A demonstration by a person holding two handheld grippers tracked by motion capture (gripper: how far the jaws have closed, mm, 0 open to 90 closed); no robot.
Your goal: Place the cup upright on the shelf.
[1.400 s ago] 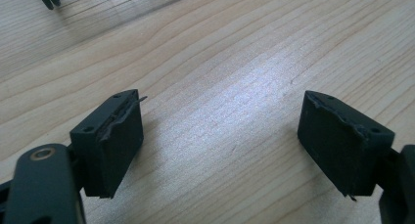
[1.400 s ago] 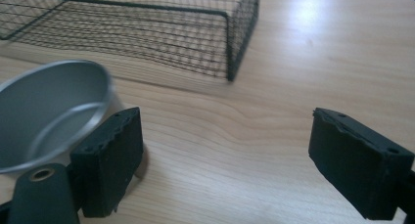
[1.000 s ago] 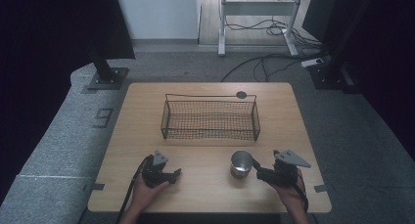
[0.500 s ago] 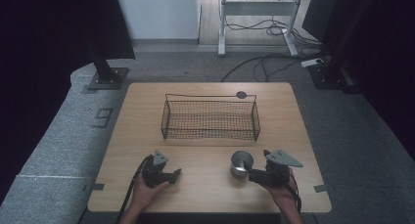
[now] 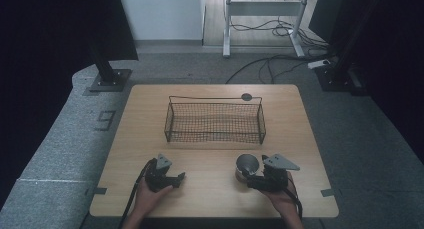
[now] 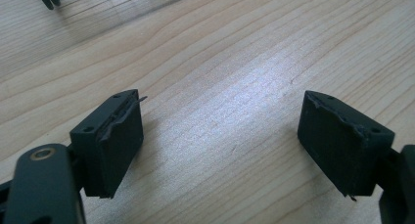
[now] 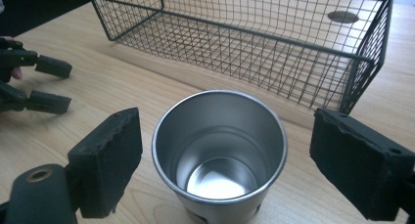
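The metal cup [image 7: 219, 153] stands upright on the tabletop [image 5: 300, 119], near the front edge on the right side, and nothing is seen inside it. The right tongs [image 7: 222, 160] are placed around it: one jaw is seen on each side of the cup wall, and a gap is visible between each pad and the metal, so the cup is framed but not yet gripped. These tongs are spread wide. In the high view the right tongs [image 5: 248, 179] are seen just beside the cup [image 5: 247, 164], held low by the right hand [image 5: 281, 196].

The left tongs [image 6: 220, 145] are also released; only bare wood is seen between the two pads. In the high view they [image 5: 179, 178] are held low over the tabletop on the left side, well apart from the cup.

The wire basket [image 5: 215, 122] stands behind, in the middle of the tabletop, and no object is seen in it. A small dark round disc [image 5: 246, 96] lies just behind the basket.

The work is judged to be at its beginning. The approach to the cup appears complete, but the closing of the tongs, the lifting and the placing, most probably into the basket, are still left.
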